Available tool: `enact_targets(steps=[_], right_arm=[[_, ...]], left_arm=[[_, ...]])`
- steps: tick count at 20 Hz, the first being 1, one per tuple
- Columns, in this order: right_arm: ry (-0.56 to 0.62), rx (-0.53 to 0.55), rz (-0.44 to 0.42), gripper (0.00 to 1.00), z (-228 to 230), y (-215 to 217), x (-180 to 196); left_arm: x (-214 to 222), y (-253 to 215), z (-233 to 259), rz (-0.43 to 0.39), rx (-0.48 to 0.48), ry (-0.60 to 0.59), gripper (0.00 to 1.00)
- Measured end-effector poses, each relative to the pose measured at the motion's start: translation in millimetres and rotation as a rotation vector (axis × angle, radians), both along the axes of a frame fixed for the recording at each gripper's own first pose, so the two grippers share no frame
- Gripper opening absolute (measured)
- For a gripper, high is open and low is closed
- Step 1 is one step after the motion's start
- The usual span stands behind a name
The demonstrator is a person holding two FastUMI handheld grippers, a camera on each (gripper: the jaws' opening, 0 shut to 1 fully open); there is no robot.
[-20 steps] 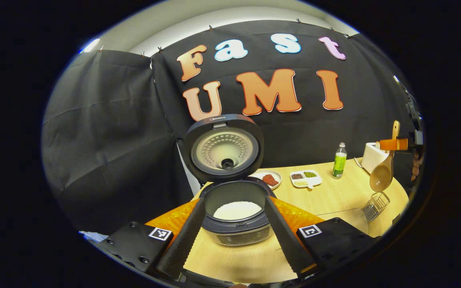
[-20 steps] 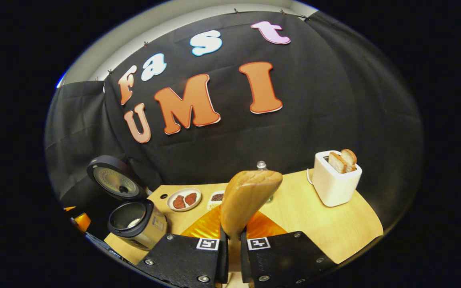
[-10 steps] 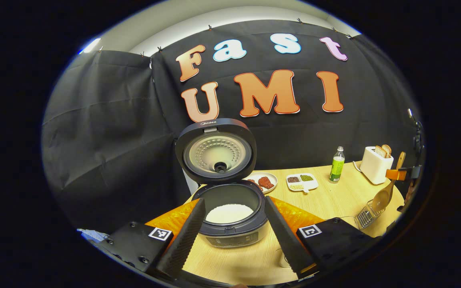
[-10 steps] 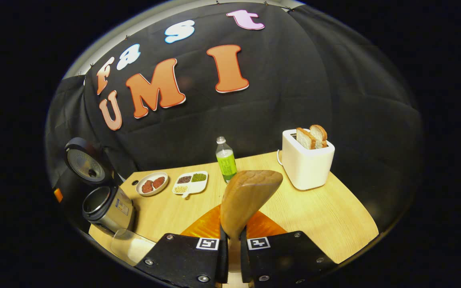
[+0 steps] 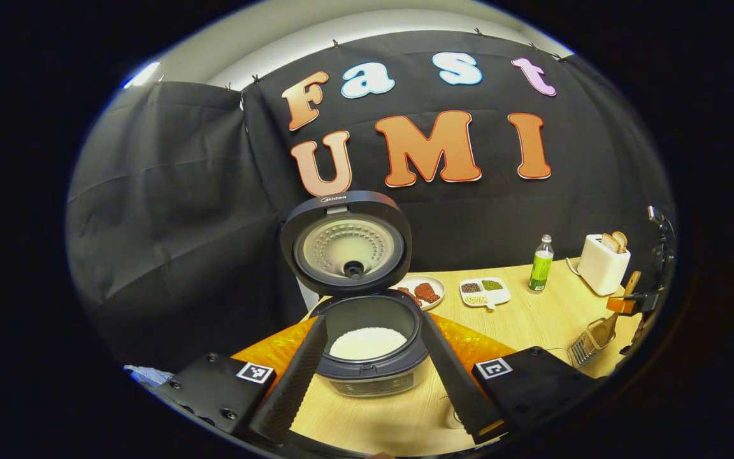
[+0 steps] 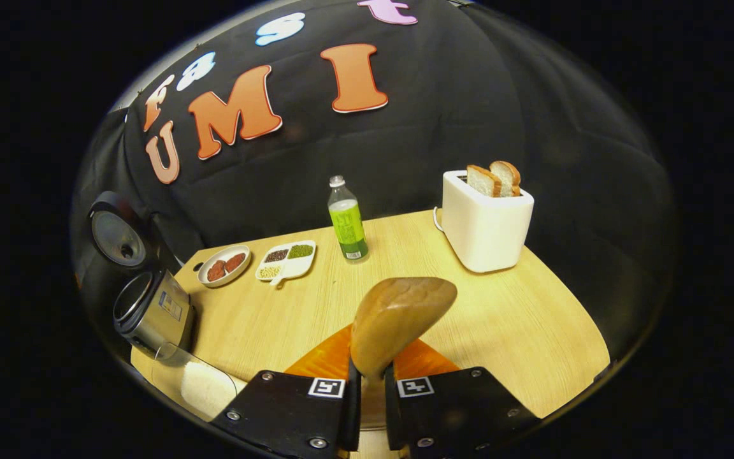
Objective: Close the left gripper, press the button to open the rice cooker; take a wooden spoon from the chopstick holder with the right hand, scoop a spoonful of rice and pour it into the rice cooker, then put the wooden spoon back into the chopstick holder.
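Now the wooden spoon point(image 6: 399, 322) is pinched by its handle between the pressed-together fingers of the right gripper point(image 6: 368, 398), low in the centre of the right gripper view, bowl uppermost. Compared with a second ago, the spoon has been carried down: in the left gripper view it was held high above the chopstick holder point(image 5: 587, 344) at the right edge, and its bowl is now lowered into that wire basket. The final step, returning the spoon, is judged nearly done; only release appears to remain.

The left gripper point(image 5: 373, 376) is held spread at the bottom centre of its view, gripping nothing, with the rice cooker point(image 5: 367, 347) seen between its fingers. The lid is raised and white rice lies in the pot.

On the pale wooden table point(image 6: 501, 319), a toaster point(image 6: 485, 220) with bread, a green bottle point(image 6: 346, 220), a divided dish point(image 6: 285, 260) and a small plate point(image 6: 222, 265) are set along the back. A clear container of rice point(image 6: 204, 386) is seen at lower left. Black cloth encloses the booth.
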State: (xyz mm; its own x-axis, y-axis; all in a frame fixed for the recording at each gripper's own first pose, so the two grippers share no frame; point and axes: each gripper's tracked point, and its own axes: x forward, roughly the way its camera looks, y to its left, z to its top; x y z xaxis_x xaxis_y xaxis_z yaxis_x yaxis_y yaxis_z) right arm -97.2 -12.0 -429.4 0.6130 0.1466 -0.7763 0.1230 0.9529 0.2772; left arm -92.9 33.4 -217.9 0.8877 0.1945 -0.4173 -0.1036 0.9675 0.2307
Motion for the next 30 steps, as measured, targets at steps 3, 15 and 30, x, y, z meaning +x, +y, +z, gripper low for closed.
enact_targets(steps=[3,15,30], right_arm=[[0.040,-0.001,-0.011,0.16,-1,-4,-12],[0.054,-0.078,-0.078,0.45,46,-34,-11],[-0.101,-0.151,-0.100,0.73,155,-29,17]], left_arm=[[9,6,-1,0.002,-0.004,-0.001,0.99],[137,33,79,0.009,-0.076,-0.205,0.99],[278,70,44,0.009,-0.076,-0.033,0.91]])
